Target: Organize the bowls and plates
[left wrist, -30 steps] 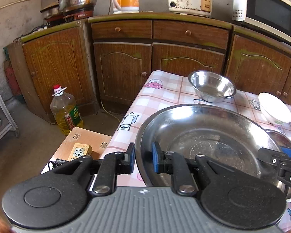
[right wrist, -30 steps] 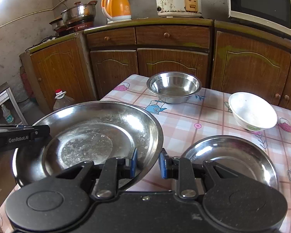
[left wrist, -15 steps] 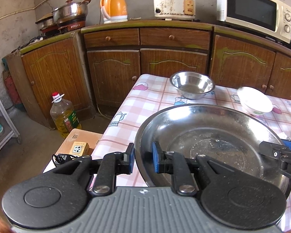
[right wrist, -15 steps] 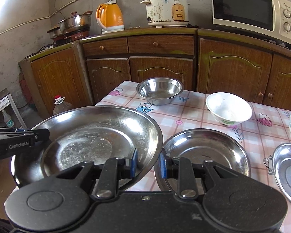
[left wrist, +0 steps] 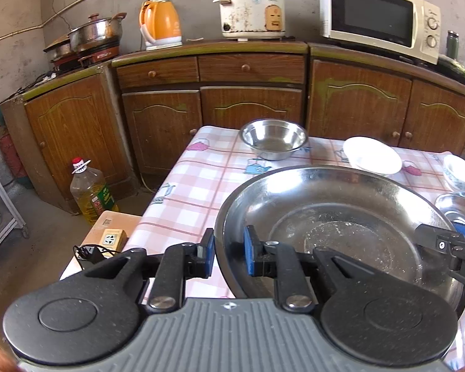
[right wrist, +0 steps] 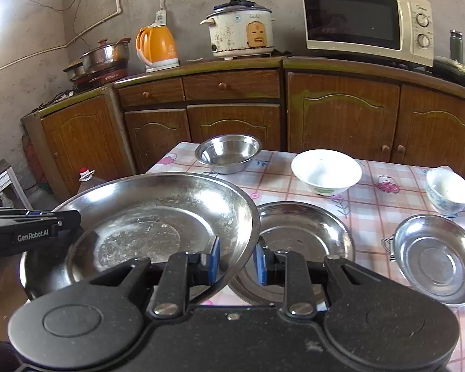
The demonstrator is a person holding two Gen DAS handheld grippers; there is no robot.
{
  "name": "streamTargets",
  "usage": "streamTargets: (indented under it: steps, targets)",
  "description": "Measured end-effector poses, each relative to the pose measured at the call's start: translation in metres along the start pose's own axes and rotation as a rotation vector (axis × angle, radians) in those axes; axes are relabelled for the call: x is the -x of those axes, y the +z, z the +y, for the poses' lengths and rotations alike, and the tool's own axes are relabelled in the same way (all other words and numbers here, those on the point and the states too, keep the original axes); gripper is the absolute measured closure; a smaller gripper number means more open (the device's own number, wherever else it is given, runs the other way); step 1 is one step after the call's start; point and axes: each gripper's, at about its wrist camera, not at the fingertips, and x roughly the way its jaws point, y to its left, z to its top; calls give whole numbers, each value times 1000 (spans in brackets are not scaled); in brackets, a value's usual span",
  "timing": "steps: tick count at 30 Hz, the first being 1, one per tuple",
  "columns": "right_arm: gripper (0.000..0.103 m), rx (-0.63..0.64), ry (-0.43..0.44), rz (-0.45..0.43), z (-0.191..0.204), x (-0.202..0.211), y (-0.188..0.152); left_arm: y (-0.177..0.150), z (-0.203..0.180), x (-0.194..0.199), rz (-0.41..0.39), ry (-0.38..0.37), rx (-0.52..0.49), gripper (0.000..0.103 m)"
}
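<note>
Both tools grip the large steel basin (right wrist: 158, 217) by opposite rims: left tool (left wrist: 229, 255), right tool (right wrist: 236, 263) (basin raised above the bench (left wrist: 195, 186), left of a steel plate (right wrist: 303, 235)).

Home kitchen, wooden cabinets (left wrist: 251, 108), microwave (left wrist: 378, 18), rice cooker (left wrist: 251, 9), orange kettle (left wrist: 161, 24), checked tablecloth (left wrist: 201, 179)
</note>
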Motion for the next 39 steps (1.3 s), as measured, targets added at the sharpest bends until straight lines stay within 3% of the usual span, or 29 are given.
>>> streamTargets:
  steps: [25, 39]
  targets:
    - [72, -72, -71, -18, -49, 46, -21, -15, -47, 24, 21, -75, -61, 83]
    - [72, -104, -137, 22, -83, 60, -51, -39, -77, 21, 54, -151, -74, 83]
